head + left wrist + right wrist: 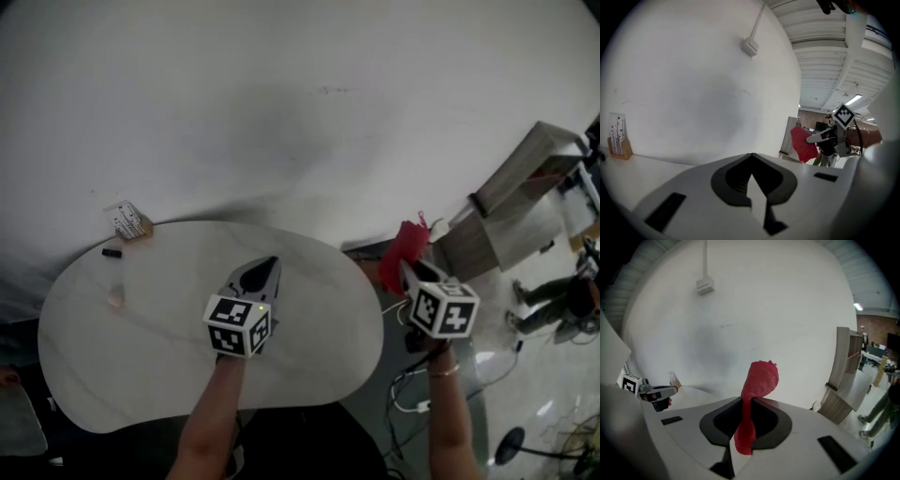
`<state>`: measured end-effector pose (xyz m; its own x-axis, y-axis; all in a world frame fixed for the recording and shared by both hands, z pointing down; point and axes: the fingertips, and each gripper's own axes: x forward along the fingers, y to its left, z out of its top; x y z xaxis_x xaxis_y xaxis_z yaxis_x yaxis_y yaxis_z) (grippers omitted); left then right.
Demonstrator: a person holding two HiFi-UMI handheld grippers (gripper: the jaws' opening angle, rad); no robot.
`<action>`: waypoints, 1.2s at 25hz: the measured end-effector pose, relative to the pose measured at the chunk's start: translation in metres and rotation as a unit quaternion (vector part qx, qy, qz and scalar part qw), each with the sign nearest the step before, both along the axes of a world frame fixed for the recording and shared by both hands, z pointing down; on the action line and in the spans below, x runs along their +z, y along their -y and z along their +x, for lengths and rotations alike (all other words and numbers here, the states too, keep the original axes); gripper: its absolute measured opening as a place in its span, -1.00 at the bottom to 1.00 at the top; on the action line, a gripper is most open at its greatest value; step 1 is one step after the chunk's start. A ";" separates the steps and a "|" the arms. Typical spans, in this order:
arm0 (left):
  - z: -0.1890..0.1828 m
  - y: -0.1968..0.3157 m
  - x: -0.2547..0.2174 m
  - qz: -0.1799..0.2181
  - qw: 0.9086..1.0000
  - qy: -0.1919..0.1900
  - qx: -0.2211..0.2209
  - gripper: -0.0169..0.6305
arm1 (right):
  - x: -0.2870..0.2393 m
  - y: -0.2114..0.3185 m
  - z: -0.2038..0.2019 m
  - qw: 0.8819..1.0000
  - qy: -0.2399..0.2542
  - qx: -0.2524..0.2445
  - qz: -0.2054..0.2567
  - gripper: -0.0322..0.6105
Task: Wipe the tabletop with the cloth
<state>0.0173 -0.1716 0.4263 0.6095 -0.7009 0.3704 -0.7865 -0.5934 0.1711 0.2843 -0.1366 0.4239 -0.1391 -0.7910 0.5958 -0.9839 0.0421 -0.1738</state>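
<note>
A red cloth (406, 246) is pinched in my right gripper (403, 265), held in the air off the right edge of the white tabletop (150, 347). In the right gripper view the cloth (757, 385) bunches up beyond the shut jaws and a strip of it hangs back between them. My left gripper (266, 270) hovers over the middle of the table, jaws shut with nothing in them. The left gripper view shows its closed tips (752, 155) pointing at the white wall, with the red cloth (802, 143) and the right gripper at the right.
A small card holder (129, 221) and a dark little object (112, 252) sit at the table's far left edge, with another small item (115, 298) nearby. A grey wooden shelf unit (511, 202) stands at the right. Cables (412, 394) lie on the floor below my right arm.
</note>
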 end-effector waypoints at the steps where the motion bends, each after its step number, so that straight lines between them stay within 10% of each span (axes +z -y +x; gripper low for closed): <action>1: -0.002 -0.003 -0.002 0.002 1.000 0.000 -0.004 -0.94 | -0.008 -0.001 -0.006 1.000 0.003 -0.005 0.013 -0.76; 30: -0.089 -0.075 -0.037 0.039 0.991 -0.013 -0.127 -0.94 | -0.050 -0.039 -0.167 0.976 0.023 -0.164 0.141 -0.76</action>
